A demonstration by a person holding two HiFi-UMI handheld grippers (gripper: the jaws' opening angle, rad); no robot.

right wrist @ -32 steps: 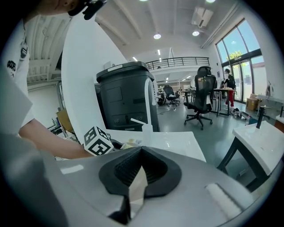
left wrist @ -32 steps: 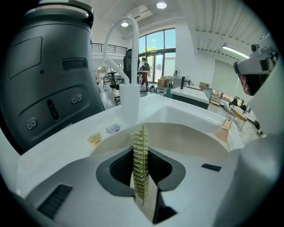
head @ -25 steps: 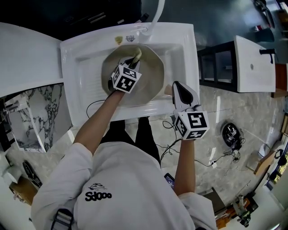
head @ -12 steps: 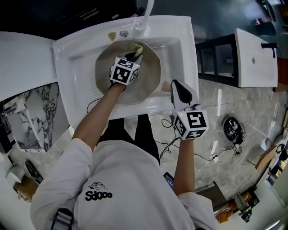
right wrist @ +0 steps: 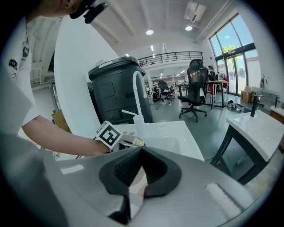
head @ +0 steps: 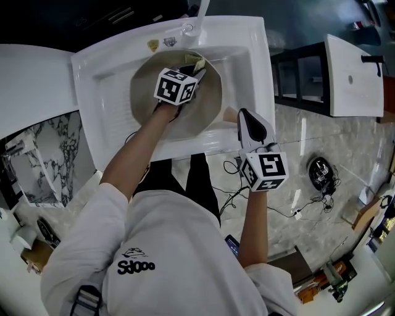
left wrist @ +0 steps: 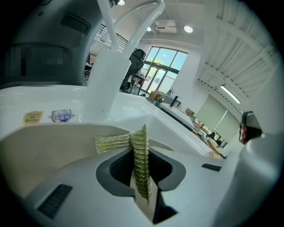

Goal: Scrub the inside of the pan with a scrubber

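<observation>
A cream pan lies in the white sink. My left gripper is inside it, near the far rim below the faucet, shut on a gold-green mesh scrubber. In the left gripper view the scrubber stands pinched between the jaws, one flap folded left against the pan's wall. My right gripper is at the sink's front right corner, shut on the pan's tan handle. In the right gripper view a pale strip of the handle shows between the jaws.
The white faucet curves over the back of the sink, close above the left gripper. It appears as a faucet right ahead in the left gripper view. A white counter adjoins on the left. Cables lie on the tiled floor.
My left gripper has slid the scrubber away from me, from the pan's middle toward its far rim under the faucet. The right gripper has stayed on the handle.
</observation>
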